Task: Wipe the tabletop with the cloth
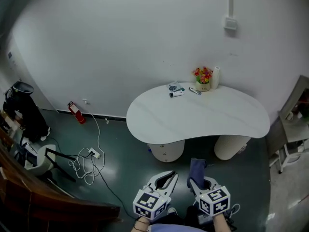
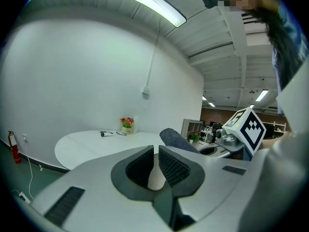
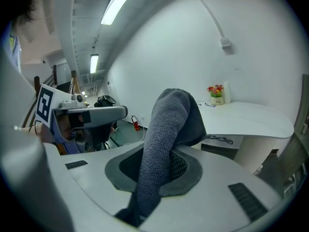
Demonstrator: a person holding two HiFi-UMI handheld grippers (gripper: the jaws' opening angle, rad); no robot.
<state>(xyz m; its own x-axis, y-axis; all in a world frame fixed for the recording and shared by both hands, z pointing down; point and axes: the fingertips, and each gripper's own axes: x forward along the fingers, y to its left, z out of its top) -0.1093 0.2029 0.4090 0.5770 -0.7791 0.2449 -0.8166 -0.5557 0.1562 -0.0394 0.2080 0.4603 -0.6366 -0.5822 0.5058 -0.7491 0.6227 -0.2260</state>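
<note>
A person stands short of the counter [image 1: 203,117] with the cloth [image 1: 196,167] off the surface and pinched in the right tongs [image 1: 198,179], its free end standing up above the jaws. The left tongs [image 1: 171,174] sit just beside them, jaws at a narrow gap with nothing between. The wipe has not begun. It would likely go best if the cloth is brought over the near edge, laid flat so more than a fold touches, and drawn in overlapping passes along the kidney-shaped top with light, even pressure. The loose end could bunch or slip free if it is dragged too hard. The empty tongs look free to shift things out of the way. The white top is mostly bare. Flowers [image 1: 203,75] and a white roll [image 1: 216,77] stand at the far edge toward the right, with a few small items [image 1: 176,90] just beside them, so strokes there call for care. Beyond are a plain white wall [image 1: 120,42], a dark green floor [image 1: 125,163], a fire extinguisher [image 1: 77,112] at the wall's foot, a loose cable [image 1: 91,153] to the left, and a shelf [image 1: 294,124] past the counter's right end.
</note>
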